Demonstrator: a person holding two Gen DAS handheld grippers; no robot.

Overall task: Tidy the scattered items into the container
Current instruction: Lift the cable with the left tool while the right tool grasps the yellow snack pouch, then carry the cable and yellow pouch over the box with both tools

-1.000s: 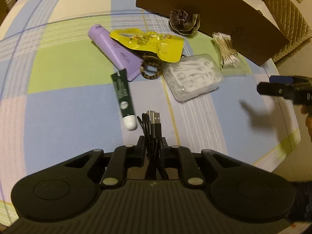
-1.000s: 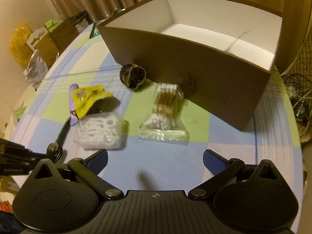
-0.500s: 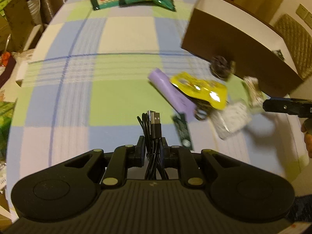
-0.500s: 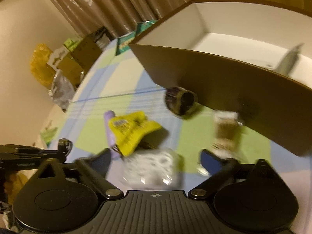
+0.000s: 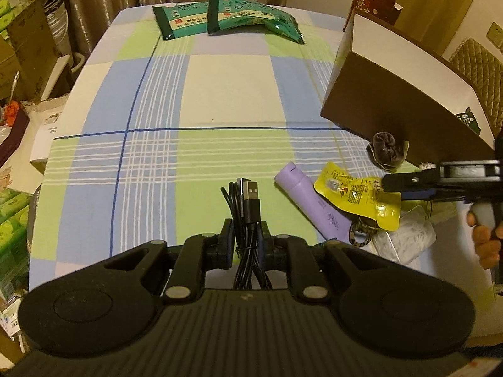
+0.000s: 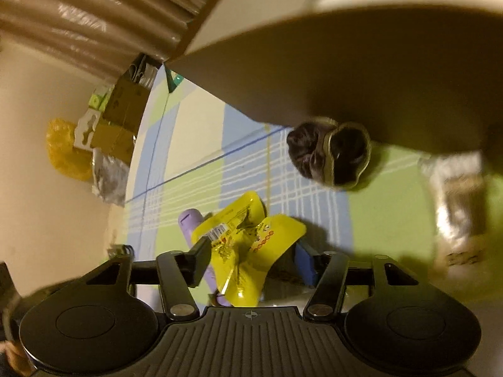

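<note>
My left gripper (image 5: 246, 240) is shut on a black USB cable (image 5: 246, 207) and holds it above the checked tablecloth. My right gripper (image 6: 251, 259) is open, low over the table, its jaws on either side of a yellow pouch (image 6: 248, 245), which also shows in the left wrist view (image 5: 358, 194). A purple tube (image 5: 311, 207) lies under the pouch. A dark scrunchie (image 6: 330, 154) leans against the brown box (image 5: 399, 100). A clear box of white floss picks (image 5: 405, 238) and a bag of cotton swabs (image 6: 456, 194) lie nearby.
Two green snack bags (image 5: 226, 15) lie at the table's far end. A leopard-print hair tie (image 5: 358, 235) lies beside the purple tube. Cardboard boxes (image 5: 28, 50) and clutter stand left of the table. A padded chair (image 5: 478, 69) is behind the brown box.
My left gripper rose and drew back with the cable, showing more of the table. My right gripper dropped and moved in, so its jaws now straddle the yellow pouch.
</note>
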